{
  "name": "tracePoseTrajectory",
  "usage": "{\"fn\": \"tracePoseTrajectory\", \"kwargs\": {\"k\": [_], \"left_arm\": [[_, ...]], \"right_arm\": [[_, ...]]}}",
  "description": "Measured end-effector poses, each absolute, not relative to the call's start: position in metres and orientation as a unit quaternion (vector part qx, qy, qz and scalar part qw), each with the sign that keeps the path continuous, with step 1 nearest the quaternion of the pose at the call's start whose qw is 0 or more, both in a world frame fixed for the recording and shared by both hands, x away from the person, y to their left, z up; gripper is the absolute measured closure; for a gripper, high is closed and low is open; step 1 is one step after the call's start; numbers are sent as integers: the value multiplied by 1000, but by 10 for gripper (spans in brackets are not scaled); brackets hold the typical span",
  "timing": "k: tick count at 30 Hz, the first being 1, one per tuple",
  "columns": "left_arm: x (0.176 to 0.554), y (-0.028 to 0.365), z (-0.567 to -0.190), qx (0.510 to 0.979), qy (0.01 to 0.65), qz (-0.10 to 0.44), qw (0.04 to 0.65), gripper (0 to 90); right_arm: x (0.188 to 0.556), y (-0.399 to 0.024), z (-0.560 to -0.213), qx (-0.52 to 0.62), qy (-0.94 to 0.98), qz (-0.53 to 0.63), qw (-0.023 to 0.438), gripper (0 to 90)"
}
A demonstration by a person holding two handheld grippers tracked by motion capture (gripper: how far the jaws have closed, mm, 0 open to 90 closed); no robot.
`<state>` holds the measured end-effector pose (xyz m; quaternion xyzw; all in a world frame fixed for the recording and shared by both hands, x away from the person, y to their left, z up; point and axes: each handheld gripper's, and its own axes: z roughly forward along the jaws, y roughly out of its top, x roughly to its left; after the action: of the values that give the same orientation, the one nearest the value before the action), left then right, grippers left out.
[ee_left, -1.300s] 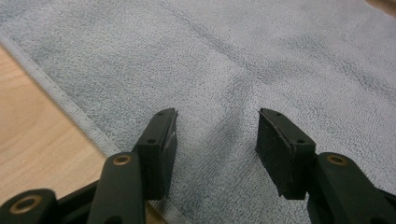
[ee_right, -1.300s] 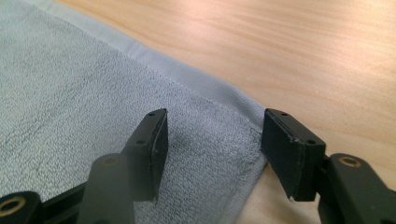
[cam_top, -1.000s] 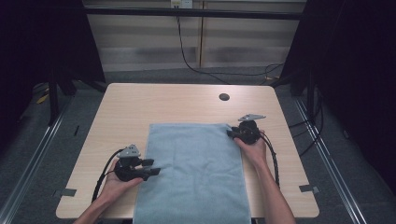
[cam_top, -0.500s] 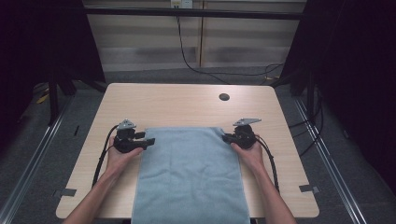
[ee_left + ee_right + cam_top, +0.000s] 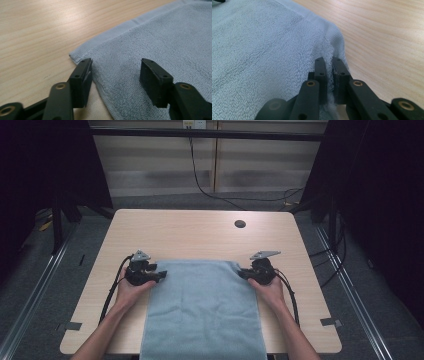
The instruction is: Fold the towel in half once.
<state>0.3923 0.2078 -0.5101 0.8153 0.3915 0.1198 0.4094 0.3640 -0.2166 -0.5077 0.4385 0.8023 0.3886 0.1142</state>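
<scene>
Blue terry towel (image 5: 202,312) flat on the tabletop (image 5: 200,235), hanging over its near edge.
Right gripper (image 5: 329,72) pinches the far right corner; left gripper (image 5: 115,72), jaws just narrowing but apart, straddles the far left corner, ungrasped; folding not begun.

Three cameras: one fixed overhead, one riding low on each gripper.

The high view looked forward and down from above the person's side, far enough back to take in the whole wooden table (image 5: 200,235), the floor around it and a wall behind. The left gripper view sat almost at tabletop level, close behind the left gripper (image 5: 115,75), facing along its jaws across the near-left far corner of the light blue towel (image 5: 155,45). The right gripper view rode equally near behind the right gripper (image 5: 329,72), aimed over the opposite far corner. All three shared the towel's far edge and bare wood beyond; a dark shape at the right gripper view's top left was possibly the other gripper.
</scene>
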Motion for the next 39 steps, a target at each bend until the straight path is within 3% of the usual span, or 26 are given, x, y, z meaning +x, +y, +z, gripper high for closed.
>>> {"fn": "tracePoseTrajectory", "kwargs": {"k": [7,9,25,39], "left_arm": [[392,210,-510,821,376,84,423,790],[392,211,-511,820,376,76,426,830],[388,217,-458,771,362,68,519,840],[414,214,-383,750,341,118,555,842]], "right_arm": [[363,-216,-508,441,800,393,110,839],[363,-216,-508,443,798,394,108,840],[358,-241,-445,437,739,495,137,852],[381,-251,-378,426,704,540,175,854]]}}
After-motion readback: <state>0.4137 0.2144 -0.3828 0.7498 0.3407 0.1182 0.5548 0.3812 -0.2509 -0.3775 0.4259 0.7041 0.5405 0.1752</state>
